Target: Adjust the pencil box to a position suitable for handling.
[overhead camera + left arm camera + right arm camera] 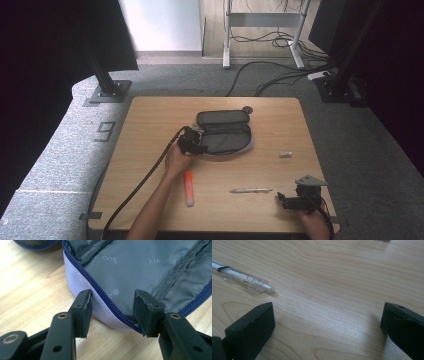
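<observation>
Left gripper view — left gripper (112,312) straddles open pencil case (140,267) rim.

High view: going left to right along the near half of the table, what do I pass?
Orange marker → clear pen → right gripper, with its jaws open over bare wood. The small eraser lies farther back, above the gap between pen and gripper, so I leave it out of the order.

Left gripper (192,141) at open pencil case (226,135)
</observation>
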A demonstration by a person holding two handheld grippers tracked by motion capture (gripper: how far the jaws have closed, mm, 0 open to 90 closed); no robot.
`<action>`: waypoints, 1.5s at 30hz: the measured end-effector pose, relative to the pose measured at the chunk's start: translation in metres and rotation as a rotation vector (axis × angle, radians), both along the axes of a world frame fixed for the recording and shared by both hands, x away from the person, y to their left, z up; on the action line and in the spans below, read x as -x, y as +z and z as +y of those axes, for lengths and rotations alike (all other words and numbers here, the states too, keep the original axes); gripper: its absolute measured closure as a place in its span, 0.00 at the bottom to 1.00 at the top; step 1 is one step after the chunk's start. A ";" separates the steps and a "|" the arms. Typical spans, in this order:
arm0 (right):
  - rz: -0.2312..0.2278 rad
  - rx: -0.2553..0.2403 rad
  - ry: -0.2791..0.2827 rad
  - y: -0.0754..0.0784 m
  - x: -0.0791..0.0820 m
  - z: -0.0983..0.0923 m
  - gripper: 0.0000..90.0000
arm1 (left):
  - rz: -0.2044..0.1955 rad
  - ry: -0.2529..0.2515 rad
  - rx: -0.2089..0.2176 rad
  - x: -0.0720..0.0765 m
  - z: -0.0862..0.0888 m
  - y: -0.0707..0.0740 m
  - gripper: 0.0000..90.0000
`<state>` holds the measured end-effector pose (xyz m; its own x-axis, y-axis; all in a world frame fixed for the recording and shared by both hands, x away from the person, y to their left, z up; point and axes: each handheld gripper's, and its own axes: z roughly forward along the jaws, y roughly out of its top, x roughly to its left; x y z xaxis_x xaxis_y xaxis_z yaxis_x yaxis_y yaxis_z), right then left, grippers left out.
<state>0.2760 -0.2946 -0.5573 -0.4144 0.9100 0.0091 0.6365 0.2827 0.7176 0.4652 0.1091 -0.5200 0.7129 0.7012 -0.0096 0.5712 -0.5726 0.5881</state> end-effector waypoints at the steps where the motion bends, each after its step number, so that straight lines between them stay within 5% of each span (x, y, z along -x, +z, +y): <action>1: 0.000 0.000 0.000 0.000 0.000 0.000 0.00 | -0.001 -0.004 -0.004 0.002 -0.001 0.000 0.53; 25: 0.003 -0.001 -0.001 0.000 0.000 0.000 0.00 | 0.021 -0.046 -0.033 0.049 -0.016 0.003 0.52; 45: 0.003 -0.001 -0.001 0.000 0.000 0.000 0.00 | 0.034 -0.084 -0.007 0.088 -0.027 0.002 0.49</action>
